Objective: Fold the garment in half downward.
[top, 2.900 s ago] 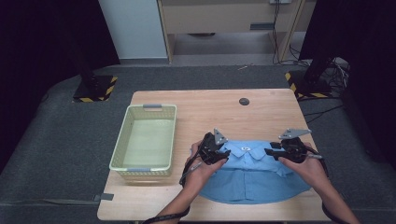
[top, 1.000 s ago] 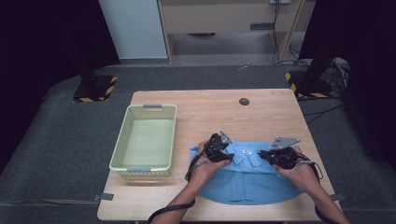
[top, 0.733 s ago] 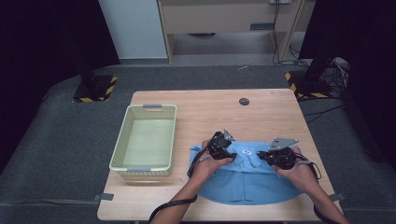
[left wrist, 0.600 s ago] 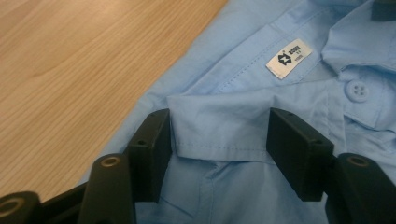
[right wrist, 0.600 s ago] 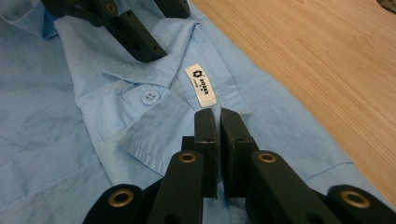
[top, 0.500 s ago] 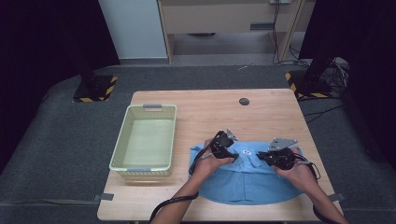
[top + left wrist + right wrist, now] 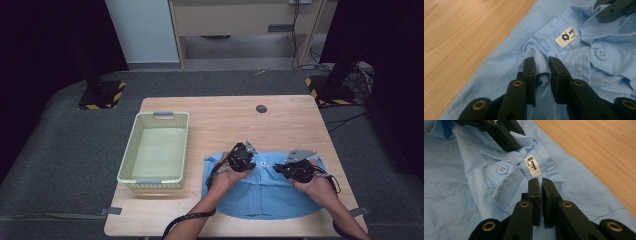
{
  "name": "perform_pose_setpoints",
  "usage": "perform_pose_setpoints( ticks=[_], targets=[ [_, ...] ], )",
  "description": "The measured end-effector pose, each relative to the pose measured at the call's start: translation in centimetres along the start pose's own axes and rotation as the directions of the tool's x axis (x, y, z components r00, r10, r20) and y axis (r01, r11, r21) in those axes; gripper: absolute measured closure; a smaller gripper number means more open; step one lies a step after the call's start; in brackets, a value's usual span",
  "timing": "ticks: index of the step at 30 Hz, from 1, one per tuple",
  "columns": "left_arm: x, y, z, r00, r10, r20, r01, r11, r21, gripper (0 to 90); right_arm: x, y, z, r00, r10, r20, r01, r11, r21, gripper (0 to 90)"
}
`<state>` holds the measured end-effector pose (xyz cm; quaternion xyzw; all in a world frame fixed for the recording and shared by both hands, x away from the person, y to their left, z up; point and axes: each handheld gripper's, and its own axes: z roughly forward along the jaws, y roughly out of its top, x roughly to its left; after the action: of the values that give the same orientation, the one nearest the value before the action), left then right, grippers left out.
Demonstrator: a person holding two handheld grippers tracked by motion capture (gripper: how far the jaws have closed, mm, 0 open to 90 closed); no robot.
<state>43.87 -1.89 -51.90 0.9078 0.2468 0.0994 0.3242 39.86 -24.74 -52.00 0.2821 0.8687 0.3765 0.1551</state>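
From the high view we see our left gripper (image 7: 248,159) and right gripper (image 7: 284,167) drawn closer together than before over the shirt (image 7: 265,192) at the table's (image 7: 225,115) 5 o'clock; the basket (image 7: 129,161) stays at 9.

In the left gripper view, the jaws pinch collar cloth, label (image 7: 565,36) at 1 o'clock.

In the right gripper view, the jaws are clenched on the collar (image 7: 546,168).

Both grippers moved inward over the shirt (image 7: 265,192) toward its collar. Left gripper (image 7: 247,161) shifted right, from the shirt's left shoulder to just left of the collar label (image 7: 566,36). Right gripper (image 7: 287,168) shifted left, from the right edge to just right of the label. Jaws of both now pinch collar cloth.
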Motion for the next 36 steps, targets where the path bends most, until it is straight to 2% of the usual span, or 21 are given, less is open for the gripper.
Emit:
perform_pose_setpoints(
  ticks=[5, 7, 9, 12, 15, 18, 24, 29, 34, 36],
  targets=[
    [-0.5, -0.2, -0.1, 0.9994, -0.015, -0.030, 0.014, 0.9998, -0.017, 81.6, -0.1, -0.1, 0.0, 1.0000, 0.008, 0.003, -0.008, 1.000, -0.006, 86.4],
    [-0.7, -0.2, -0.3, 0.9986, -0.009, -0.052, 0.007, 0.9995, -0.029, 82.2, -0.1, -0.1, -0.1, 0.9999, 0.011, 0.005, -0.011, 1.000, -0.008, 86.1],
    [-1.0, -0.2, -0.9, 0.9972, -0.002, -0.075, -0.002, 0.9984, -0.056, 82.6, -0.2, -0.1, -0.3, 0.9999, 0.015, 0.008, -0.015, 1.000, -0.013, 85.2],
    [-1.5, -0.2, -2.0, 0.9942, -0.009, -0.107, -0.004, 0.9919, -0.127, 83.2, -0.3, -0.2, -0.9, 0.9992, 0.038, 0.008, -0.038, 0.999, -0.024, 83.0],
    [-2.3, -0.3, -3.1, 0.9906, 0.016, -0.136, -0.037, 0.9869, -0.157, 83.4, -0.4, -0.4, -1.4, 0.9987, 0.052, 0.005, -0.051, 0.998, -0.036, 80.2],
    [-3.3, -0.6, -3.9, 0.9867, 0.052, -0.154, -0.077, 0.9837, -0.162, 83.6, -0.4, -0.6, -1.9, 0.9985, 0.055, -0.001, -0.055, 0.998, -0.032, 75.3],
    [-4.7, -1.4, -5.5, 0.9823, 0.083, -0.168, -0.116, 0.9731, -0.199, 83.6, -0.3, -0.8, -2.4, 0.9976, 0.067, -0.016, -0.068, 0.998, -0.015, 60.4],
    [-5.5, -1.8, -6.3, 0.9784, 0.113, -0.173, -0.150, 0.9653, -0.214, 83.7, -0.4, -0.4, -2.2, 0.9972, 0.067, -0.033, -0.068, 0.998, -0.012, 53.7],
    [-6.0, -2.1, -6.4, 0.9750, 0.135, -0.176, -0.171, 0.9623, -0.211, 83.7, -0.9, 0.7, -1.3, 0.9951, 0.082, -0.056, -0.080, 0.996, 0.034, 45.2],
    [-6.1, -2.2, -6.4, 0.9728, 0.145, -0.181, -0.182, 0.9607, -0.210, 83.7, -1.3, 1.1, -1.0, 0.9920, 0.100, -0.078, -0.095, 0.994, 0.057, 40.9]
  ],
)
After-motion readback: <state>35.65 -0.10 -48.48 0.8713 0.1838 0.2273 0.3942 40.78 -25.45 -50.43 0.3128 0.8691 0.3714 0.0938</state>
